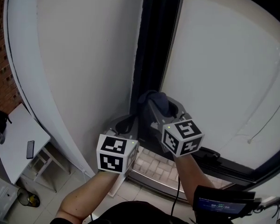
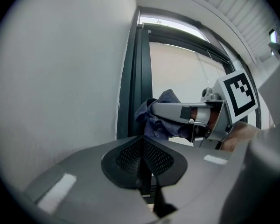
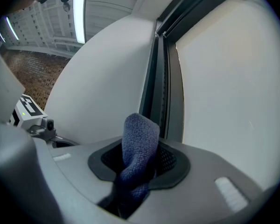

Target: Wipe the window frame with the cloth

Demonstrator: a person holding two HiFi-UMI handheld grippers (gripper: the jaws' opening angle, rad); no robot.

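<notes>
While the right gripper [image 3: 139, 166] pinches the blue cloth [image 3: 140, 133] at the dark window frame [image 1: 145, 55] | left gripper [image 2: 143, 160] beside it, jaws together, nothing in them

The right gripper [image 1: 162, 110] holds a bunched blue cloth [image 1: 153, 100] against the foot of the dark window frame [image 1: 148, 45], which runs up between a white wall [image 1: 84, 55] on the left and a pale pane [image 1: 228, 64] on the right. The left gripper [image 1: 126, 125] sits just left of it, nearer the wall and lower. Below both lies a sill of light bricks [image 1: 154, 168]. At the far left, a white table [image 1: 11, 141] carries a dark phone [image 1: 30, 149].
</notes>
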